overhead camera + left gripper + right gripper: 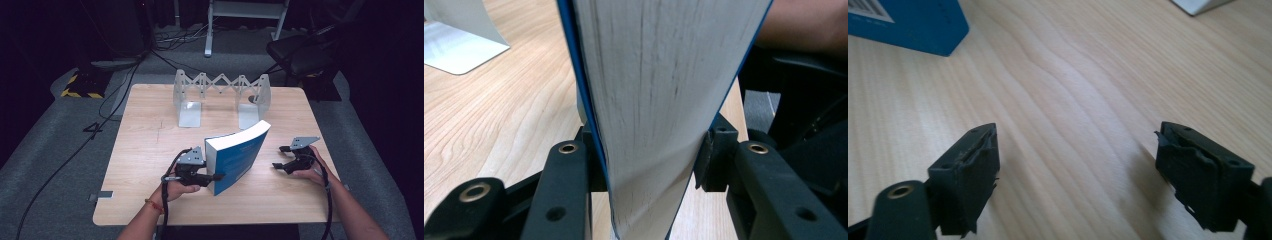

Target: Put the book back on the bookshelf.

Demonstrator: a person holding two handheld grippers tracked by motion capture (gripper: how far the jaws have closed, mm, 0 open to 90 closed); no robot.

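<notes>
Item: 1 thick blue softcover book (237, 157), standing on edge near the middle front of the wooden surface (150, 145), leaning and bowed along its length, with the left gripper (216, 176) clamped across the page block at the near corner while the right gripper (281, 157) rests well apart to its side, jaws spread wide on nothing. Handling, as judged: fairly heavy, flexible rather than stiff, with smooth covers likely to slip, so a hold across the full thickness low near the spine suits it better than a corner pinch. An expandable metal book rack (222, 97) stands empty at the back.
</notes>
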